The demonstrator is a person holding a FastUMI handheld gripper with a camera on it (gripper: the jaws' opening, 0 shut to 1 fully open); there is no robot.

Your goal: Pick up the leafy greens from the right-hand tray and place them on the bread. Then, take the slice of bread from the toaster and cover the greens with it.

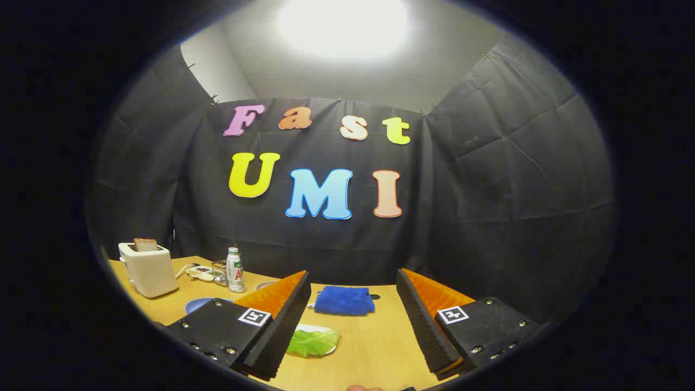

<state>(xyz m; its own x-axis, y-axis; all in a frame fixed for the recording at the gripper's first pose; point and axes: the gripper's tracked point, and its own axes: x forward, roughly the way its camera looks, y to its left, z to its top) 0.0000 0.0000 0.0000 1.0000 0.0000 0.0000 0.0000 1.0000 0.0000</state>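
The leafy greens (314, 342) lie on a small white tray (320, 329) on the wooden table (374, 347), and I take this green leaf as my landmark. It is flat and bright, and it sits low between the two fingers, close to the inner side of the left one, which hides part of the leaf. The gripper (353, 293) is spread wide and holds nothing; both fingers hang above the table with bare wood between them, and neither touches the greens. Just beyond the greens, further down the table, lies a folded blue cloth (344, 300) near the black wall. To the left of the greens, past the left finger, I see the rim of a blue plate (198, 304); what lies on it I cannot tell, because the finger covers most of it. Further left and further back from the greens stands a small white bottle (235, 270), with a small glass object (220, 272) and a white power strip (198, 272) just beside it. At the far left corner of the table, well apart from the greens, stands the cream toaster (147, 269), and a slice of bread (145, 244) stands upright out of its slot.
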